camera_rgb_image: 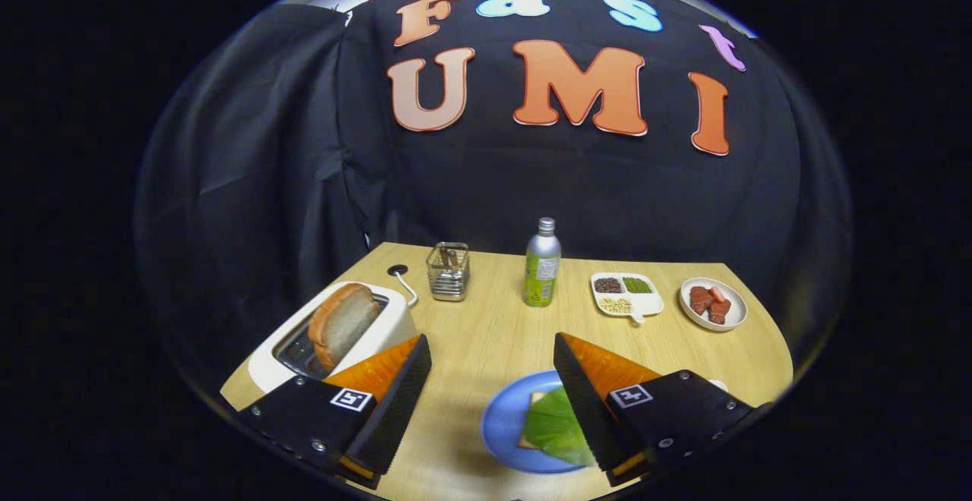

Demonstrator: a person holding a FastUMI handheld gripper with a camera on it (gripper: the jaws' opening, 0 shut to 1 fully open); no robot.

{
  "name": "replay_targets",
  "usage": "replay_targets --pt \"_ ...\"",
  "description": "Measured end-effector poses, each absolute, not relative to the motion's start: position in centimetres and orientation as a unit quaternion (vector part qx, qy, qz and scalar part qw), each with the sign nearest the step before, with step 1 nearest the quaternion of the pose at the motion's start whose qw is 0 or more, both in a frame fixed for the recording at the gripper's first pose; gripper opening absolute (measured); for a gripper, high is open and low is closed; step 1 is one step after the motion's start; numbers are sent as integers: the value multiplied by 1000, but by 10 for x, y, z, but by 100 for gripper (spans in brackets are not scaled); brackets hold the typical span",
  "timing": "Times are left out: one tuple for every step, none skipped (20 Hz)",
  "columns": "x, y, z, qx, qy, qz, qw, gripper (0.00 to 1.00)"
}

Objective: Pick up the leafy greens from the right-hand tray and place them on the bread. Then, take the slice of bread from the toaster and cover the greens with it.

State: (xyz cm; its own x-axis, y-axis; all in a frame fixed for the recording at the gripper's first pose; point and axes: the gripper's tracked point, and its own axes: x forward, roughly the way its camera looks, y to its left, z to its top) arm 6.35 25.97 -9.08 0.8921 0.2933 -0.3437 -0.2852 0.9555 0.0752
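Observation:
My gripper (492, 349) is open, with nothing between its fingers. Below and between the fingers lies a blue plate (501, 421) on the wooden table. On it rests a slice of bread (535, 398), mostly covered by the leafy greens (556, 426); the right finger (588, 402) hides part of the greens. Just beyond the left finger stands a white toaster (380, 330) with a slice of bread (342, 322) sticking up out of its slot.
Farther back on the table (486, 319) stand a wire holder (448, 271), a metal bottle (542, 273), a white divided dish of grains (626, 294) and a white plate with red meat pieces (712, 302). A white rim (717, 385) peeks out behind the right finger.

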Motion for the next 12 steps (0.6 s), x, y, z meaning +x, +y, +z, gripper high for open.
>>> replay_targets --pt "63 271 -86 14 175 153 973 97" --pt "62 283 -81 16 171 157 973 97" --pt "61 295 -78 17 169 162 972 97" --pt "60 305 -76 18 167 166 972 97" --pt "59 314 -75 18 166 169 971 97" --pt "60 322 -74 15 165 171 971 97" --pt "60 329 -73 12 165 171 971 97" --pt "60 336 -73 10 166 174 971 97" --pt "60 343 -77 9 170 176 970 97" --pt "60 349 -79 7 174 178 968 97" --pt "61 355 -78 10 174 181 968 97" --pt "62 360 -77 13 172 182 968 98"
